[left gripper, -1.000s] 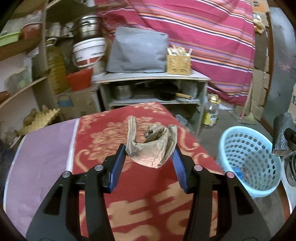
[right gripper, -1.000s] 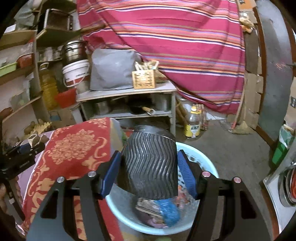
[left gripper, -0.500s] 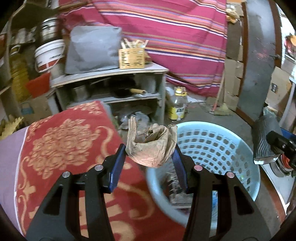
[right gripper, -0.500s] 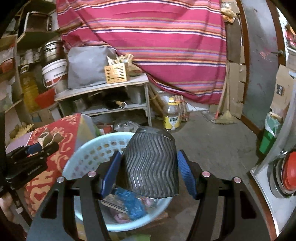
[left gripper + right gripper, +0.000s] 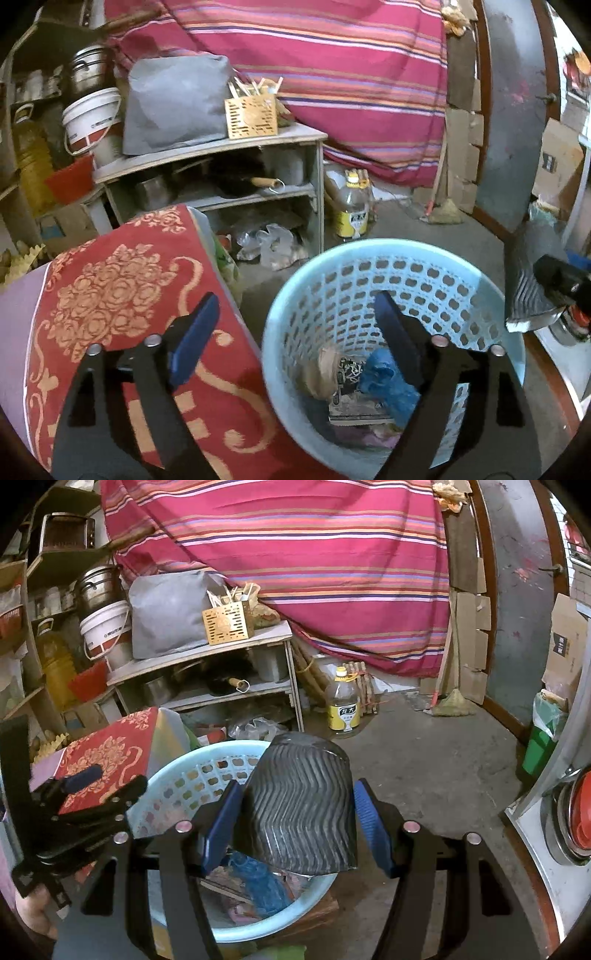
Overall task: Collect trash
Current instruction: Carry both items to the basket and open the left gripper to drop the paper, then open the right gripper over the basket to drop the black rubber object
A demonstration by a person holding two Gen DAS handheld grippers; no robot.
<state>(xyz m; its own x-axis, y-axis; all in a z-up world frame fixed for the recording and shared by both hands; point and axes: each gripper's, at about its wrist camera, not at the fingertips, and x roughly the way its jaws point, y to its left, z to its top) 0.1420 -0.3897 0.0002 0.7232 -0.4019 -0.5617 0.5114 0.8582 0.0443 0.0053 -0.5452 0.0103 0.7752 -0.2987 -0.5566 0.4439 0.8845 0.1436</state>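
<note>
Black and ridged, the cup (image 5: 301,808) is held upright between the pads of the right claw (image 5: 295,825), right above the blue basket (image 5: 173,771), while the left claw (image 5: 291,347) is being opened wide with nothing in it.

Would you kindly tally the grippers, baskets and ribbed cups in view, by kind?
Grippers: 2, left gripper jaws opening and empty, right gripper gripping the cup
Baskets: 1, light blue basket
Cups: 1, black ribbed cup
Total: 4
</note>
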